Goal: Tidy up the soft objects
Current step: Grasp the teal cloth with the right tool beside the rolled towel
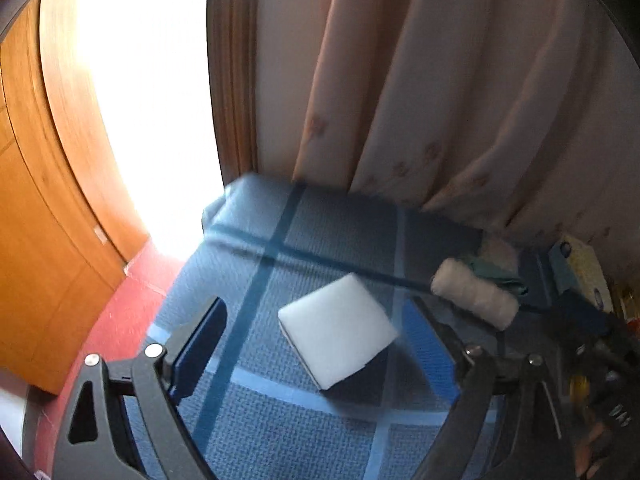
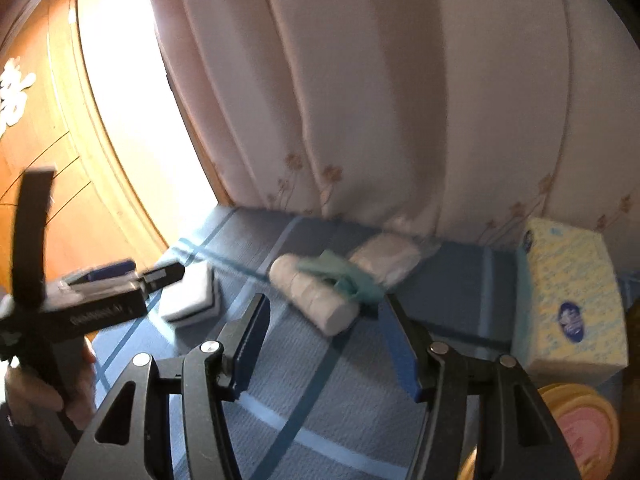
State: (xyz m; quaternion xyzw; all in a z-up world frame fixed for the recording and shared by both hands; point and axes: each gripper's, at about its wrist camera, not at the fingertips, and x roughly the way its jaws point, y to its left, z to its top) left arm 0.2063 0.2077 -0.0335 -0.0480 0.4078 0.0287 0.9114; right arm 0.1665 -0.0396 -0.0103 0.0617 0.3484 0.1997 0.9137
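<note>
Curtain (image 2: 360, 100) fills the top of both views, pale w/ small flower print near the hem; hem meets the blue plaid cloth (image 1: 280, 420) covering the surface below. Window strip left of curtain is blown out white, no detail. Wood cabinet (image 1: 48, 220) at far left, partly cut off by the lens edge.

Tissue box (image 2: 572, 300), yellow/blue, stands at right on the cloth; in left wrist view only a sliver shows, blurred. Round yellow-pink lid or tub (image 2: 584, 424) at bottom right corner, cut off, can't tell what it is.

Left gripper (image 1: 316, 340): fingers spread wide, nothing between the pads; white foam block (image 1: 338, 330) lies on the cloth ahead, roughly between the finger lines, not touched as far as seen. In right wrist view the same gripper comes in from the left, motion-blurred, tip just beside the block; contact unclear.

Right gripper (image 2: 324, 340): also spread apart, empty. Ahead of it a cream towel roll (image 2: 316, 300) lies on the cloth, a teal cloth (image 2: 344, 276) draped over its far end. Behind that a pale bundle (image 2: 388, 260) against the curtain hem, too blurred to identify.
</note>
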